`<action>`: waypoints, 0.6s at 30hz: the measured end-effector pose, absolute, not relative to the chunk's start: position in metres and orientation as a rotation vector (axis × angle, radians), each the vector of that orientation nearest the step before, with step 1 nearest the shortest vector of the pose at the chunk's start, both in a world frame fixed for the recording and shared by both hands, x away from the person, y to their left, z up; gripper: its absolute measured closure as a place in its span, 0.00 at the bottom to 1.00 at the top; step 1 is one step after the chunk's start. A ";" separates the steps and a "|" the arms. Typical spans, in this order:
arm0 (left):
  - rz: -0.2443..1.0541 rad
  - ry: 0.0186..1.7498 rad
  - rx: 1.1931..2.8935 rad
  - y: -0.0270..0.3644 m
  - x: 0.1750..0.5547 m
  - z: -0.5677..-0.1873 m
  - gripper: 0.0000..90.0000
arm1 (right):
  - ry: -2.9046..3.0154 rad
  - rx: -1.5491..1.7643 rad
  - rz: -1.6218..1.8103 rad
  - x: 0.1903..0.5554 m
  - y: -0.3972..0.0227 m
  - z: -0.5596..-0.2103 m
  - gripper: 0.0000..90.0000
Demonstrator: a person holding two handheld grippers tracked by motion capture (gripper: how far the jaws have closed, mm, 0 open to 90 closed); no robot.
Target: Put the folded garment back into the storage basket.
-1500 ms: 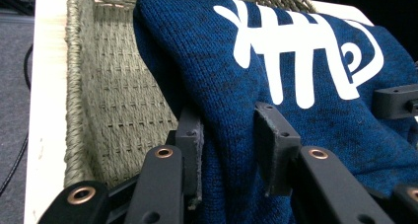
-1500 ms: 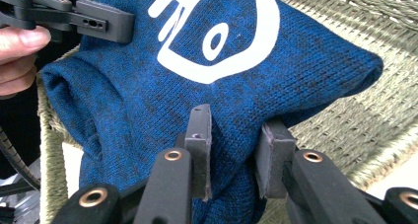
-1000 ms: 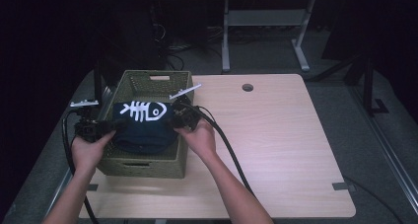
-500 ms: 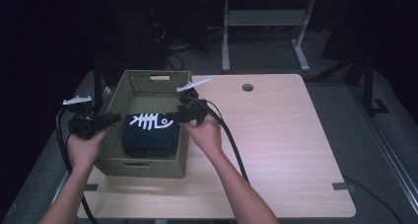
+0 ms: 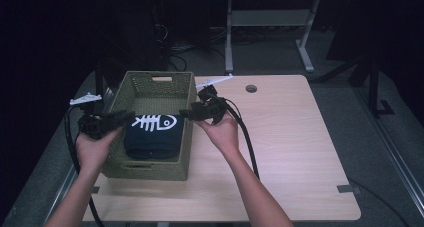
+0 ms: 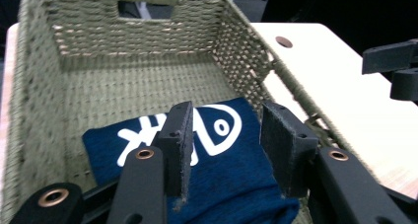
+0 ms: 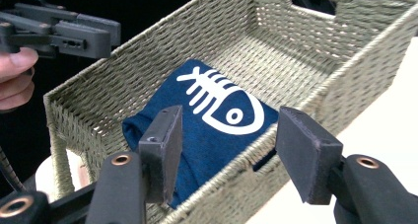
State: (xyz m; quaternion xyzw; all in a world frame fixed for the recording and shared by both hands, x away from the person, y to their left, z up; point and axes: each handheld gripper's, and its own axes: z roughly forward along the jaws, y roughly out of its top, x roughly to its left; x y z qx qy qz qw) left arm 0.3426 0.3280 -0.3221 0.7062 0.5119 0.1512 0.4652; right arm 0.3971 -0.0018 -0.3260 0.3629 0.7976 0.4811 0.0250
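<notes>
A folded navy cloth [image 5: 152, 132] with a white fish-skeleton print lies in the front half of an olive woven basket [image 5: 157, 75]. My left gripper [image 5: 127, 116] hovers over the basket's left rim, my right gripper [image 5: 186, 113] over its right rim. Both have just been opening, and nothing is between their jaws. In the left gripper view, the left gripper [image 6: 227, 113] stands above the cloth [image 6: 231, 179], with the right gripper [image 6: 394, 68] beyond the basket wall [image 6: 138, 31]. In the right gripper view, the right gripper [image 7: 231, 116] looks over the rim [image 7: 345, 71] at the cloth [image 7: 207, 135] and the left gripper [image 7: 74, 34].
The basket sits on the left part of a light wooden table [image 5: 300, 152] with a round cable hole [image 5: 251, 88] near its far edge. A black cable [image 5: 247, 142] trails from the right gripper along the forearm. A grey desk frame [image 5: 270, 22] stands behind on the dark floor.
A second ago both grippers held the cloth between them over the basket. They let it go; it now lies in the basket, and both grippers have drawn apart and risen with jaws opened.
</notes>
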 end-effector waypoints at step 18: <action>0.324 1.144 1.766 0.286 0.341 -0.312 0.56 | 2.378 1.170 1.504 0.388 -0.055 -0.317 0.43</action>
